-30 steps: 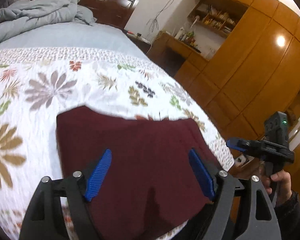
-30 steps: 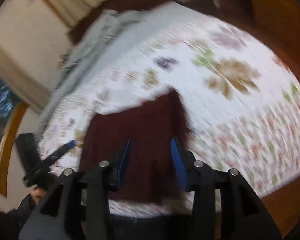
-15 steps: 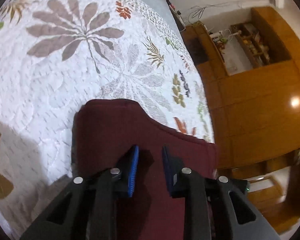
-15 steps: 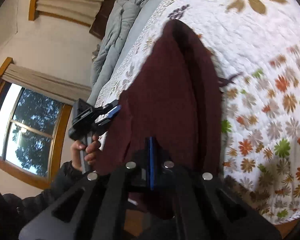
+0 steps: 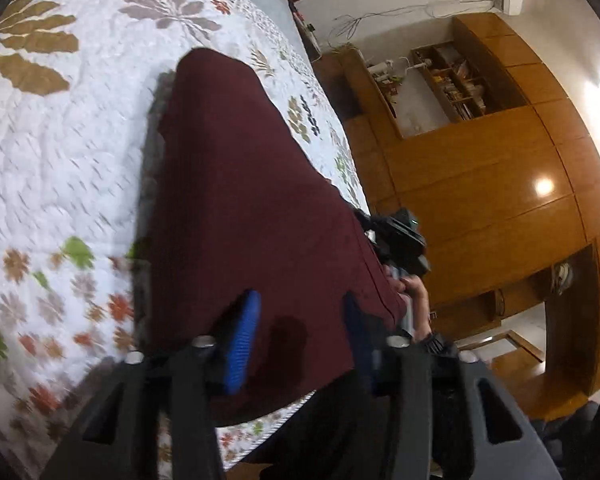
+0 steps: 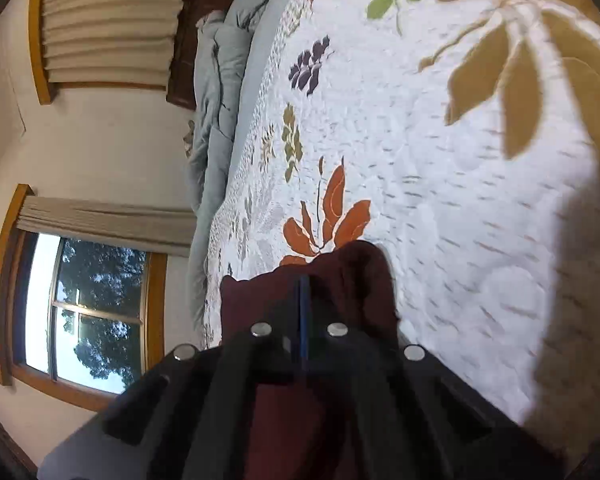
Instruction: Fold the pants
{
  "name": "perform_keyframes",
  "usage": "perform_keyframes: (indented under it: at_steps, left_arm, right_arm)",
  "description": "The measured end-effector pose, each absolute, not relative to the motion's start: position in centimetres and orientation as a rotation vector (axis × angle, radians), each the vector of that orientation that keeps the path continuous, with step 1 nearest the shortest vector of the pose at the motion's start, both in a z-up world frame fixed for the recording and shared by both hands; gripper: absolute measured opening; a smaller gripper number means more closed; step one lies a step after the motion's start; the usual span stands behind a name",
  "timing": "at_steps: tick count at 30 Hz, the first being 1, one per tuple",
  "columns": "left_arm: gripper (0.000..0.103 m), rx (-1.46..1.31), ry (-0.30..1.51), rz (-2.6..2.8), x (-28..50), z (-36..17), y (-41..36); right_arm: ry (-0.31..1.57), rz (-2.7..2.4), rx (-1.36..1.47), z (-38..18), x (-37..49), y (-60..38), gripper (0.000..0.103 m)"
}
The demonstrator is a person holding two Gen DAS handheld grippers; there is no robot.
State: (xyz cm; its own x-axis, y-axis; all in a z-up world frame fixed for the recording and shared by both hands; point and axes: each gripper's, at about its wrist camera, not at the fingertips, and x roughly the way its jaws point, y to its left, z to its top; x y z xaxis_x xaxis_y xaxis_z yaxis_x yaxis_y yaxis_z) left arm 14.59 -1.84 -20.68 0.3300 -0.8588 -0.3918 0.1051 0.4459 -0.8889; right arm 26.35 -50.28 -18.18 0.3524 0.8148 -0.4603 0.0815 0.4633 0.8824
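Pants (image 5: 236, 208) of dark maroon cloth lie on the floral quilt (image 5: 60, 152) near the bed's edge, with the right gripper (image 6: 303, 296) clenched on one edge and the left gripper (image 5: 300, 320) spread apart above the cloth, gripping nothing. To fold cleanly, I judge the left should pinch the matching edge level with the right, so both carry the fabric over taut and land it square without dragging the layer beneath

Left gripper (image 5: 298, 320) jaws apart; right gripper (image 6: 303, 312) pads pressed together, hand (image 5: 414, 300) gripping its handle
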Motion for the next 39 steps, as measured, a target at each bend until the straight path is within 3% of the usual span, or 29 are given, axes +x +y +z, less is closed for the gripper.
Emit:
perform_keyframes:
  at_steps: [2,3,4,6,8,10,12,16,18,20,21,24,30,39]
  left_arm:
    - [0.048,-0.914,1.015,-0.753,14.2,-19.4,-1.2]
    - [0.06,-0.897,0.981,-0.762,13.6,-18.3,-1.0]
    - [0.063,-0.889,0.961,-0.767,13.4,-17.8,-1.1]
    - [0.064,-0.883,0.939,-0.798,12.6,-17.0,-1.4]
    - [0.066,-0.867,0.975,-0.791,12.4,-17.9,-2.2]
    - [0.065,-0.882,0.993,-0.782,12.6,-19.0,-2.2]
    - [0.065,-0.896,0.998,-0.787,12.8,-19.7,-2.2]
    - [0.061,-0.871,1.015,-0.789,12.5,-19.3,-1.9]
    - [0.063,-0.839,1.008,-0.785,12.2,-17.6,-1.6]
    - [0.077,-0.822,0.961,-0.774,12.1,-15.8,-0.3]
    - [0.082,-0.815,0.949,-0.763,12.3,-15.3,0.4]
    - [0.086,-0.851,0.989,-0.723,14.0,-15.3,2.5]
    - [0.087,-0.969,1.105,-0.683,18.2,-18.3,5.0]
    - [0.087,-0.961,1.189,-0.731,20.4,-21.1,2.9]
  right_arm:
    - [1.074,0.604,0.969,-15.3,24.9,-50.3,0.022]
    - [1.036,0.643,0.974,-13.5,23.6,-50.3,0.024]
    - [1.01,0.69,0.961,-11.7,22.1,-49.9,0.027]
    - [1.004,0.795,0.915,-9.1,18.3,-48.4,0.036]
    - [1.05,0.864,0.855,-8.9,15.1,-46.5,0.037]
    - [1.123,0.85,0.781,-10.4,13.2,-45.6,0.035]
    - [1.185,0.776,0.765,-12.9,13.2,-46.0,0.0]
    - [1.193,0.74,0.847,-14.5,13.5,-48.0,0.0]
    - [1.168,0.747,0.834,-12.8,13.4,-48.4,0.021]
    - [1.114,0.727,0.865,-10.8,13.6,-50.2,0.094]
    - [1.099,0.693,0.862,-10.1,13.8,-51.0,0.101]
    - [1.121,0.657,0.879,-9.5,15.4,-52.9,0.101]
    - [1.355,0.647,0.847,-12.5,20.2,-50.9,0.101]
    - [1.537,0.74,0.763,-15.1,23.2,-46.8,0.101]
